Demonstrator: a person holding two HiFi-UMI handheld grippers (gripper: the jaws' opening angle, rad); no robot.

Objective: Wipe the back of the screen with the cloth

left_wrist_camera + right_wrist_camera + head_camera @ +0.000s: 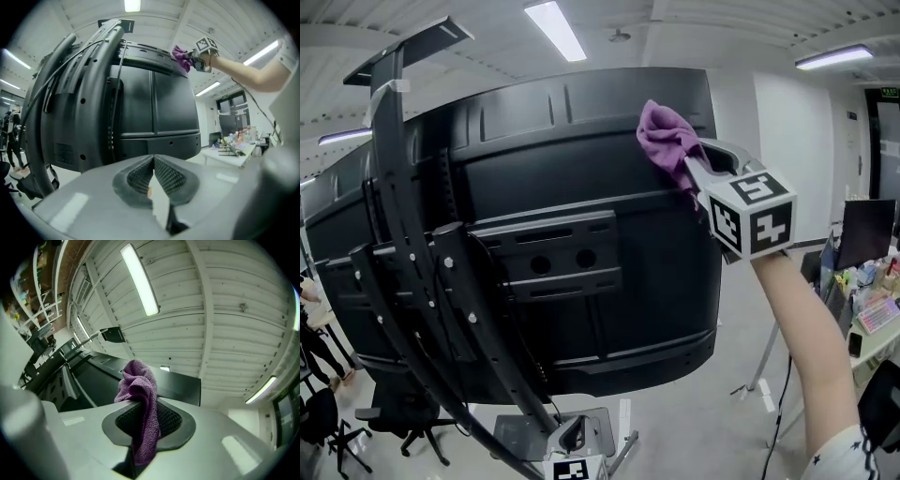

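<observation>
The large black screen (581, 187) shows its back to me, mounted on a dark stand (403, 234). My right gripper (692, 169) is raised to the screen's upper right and is shut on a purple cloth (666, 136), which presses against the top edge of the back panel. In the right gripper view the cloth (138, 385) hangs bunched between the jaws, with the screen (93, 376) below it. From the left gripper view the cloth (180, 52) sits at the screen's (154, 103) top corner. My left gripper (153, 176) is low near the stand's base (574, 433), shut and holding nothing.
The stand's curved black bars (70, 93) and cables run down the screen's left side. A cluttered desk (872, 319) with a monitor stands at the right. Office chairs (412, 431) and a person (314, 347) are at the lower left.
</observation>
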